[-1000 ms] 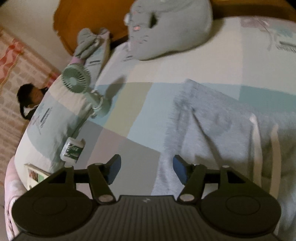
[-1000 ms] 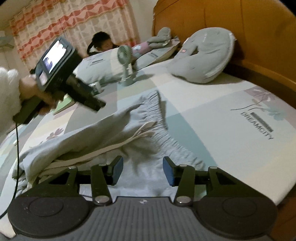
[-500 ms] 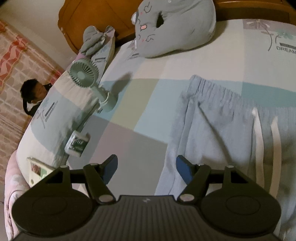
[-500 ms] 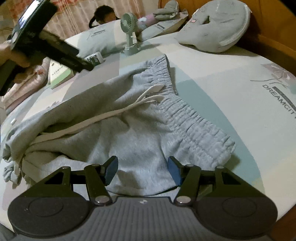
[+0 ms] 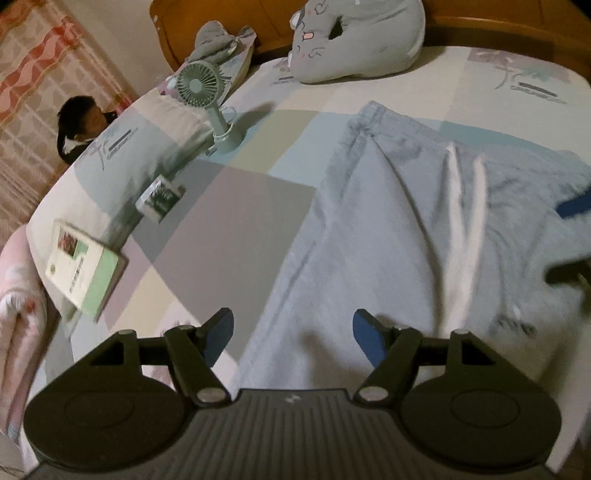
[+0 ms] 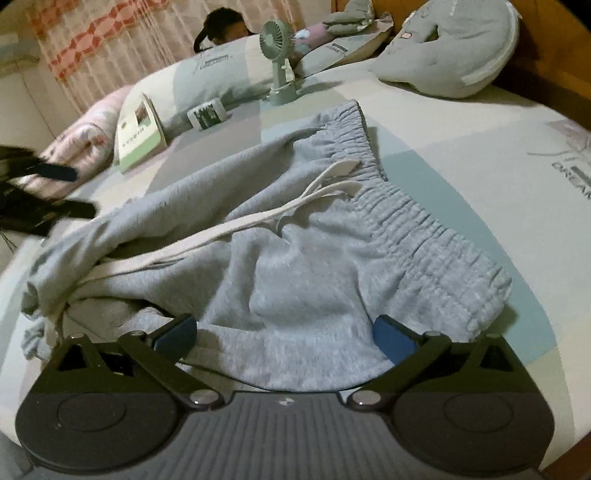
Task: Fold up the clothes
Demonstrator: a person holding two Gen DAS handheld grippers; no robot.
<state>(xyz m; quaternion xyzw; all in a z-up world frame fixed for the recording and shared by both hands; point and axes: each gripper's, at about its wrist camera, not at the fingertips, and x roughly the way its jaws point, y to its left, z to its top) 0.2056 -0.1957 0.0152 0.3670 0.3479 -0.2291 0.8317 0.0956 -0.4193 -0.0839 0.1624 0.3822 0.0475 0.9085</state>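
A small green handheld fan [image 6: 279, 59] stands upright on the patchwork bed sheet [image 5: 236, 236], just beyond the waistband of the grey sweatpants [image 6: 317, 258]. Near it lie a small white packet [image 6: 207, 113] and a green-covered book [image 6: 139, 134], the book leaning against a pillow [image 6: 207, 72]. A grey plush cushion [image 6: 450, 48] rests by the wooden headboard [image 5: 207, 22]. A person [image 6: 225, 27] is partly visible behind the pillow.

The sweatpants lie rumpled across the middle of the bed, elastic waistband gathered, two white drawstrings [image 6: 325, 184] trailing over the fabric.

The left gripper [image 5: 291, 332] hovers over the pants' edge, jaws fairly wide, gripping nothing. The right gripper [image 6: 284, 334] has jaws opening wide, fabric between them, unpinched.
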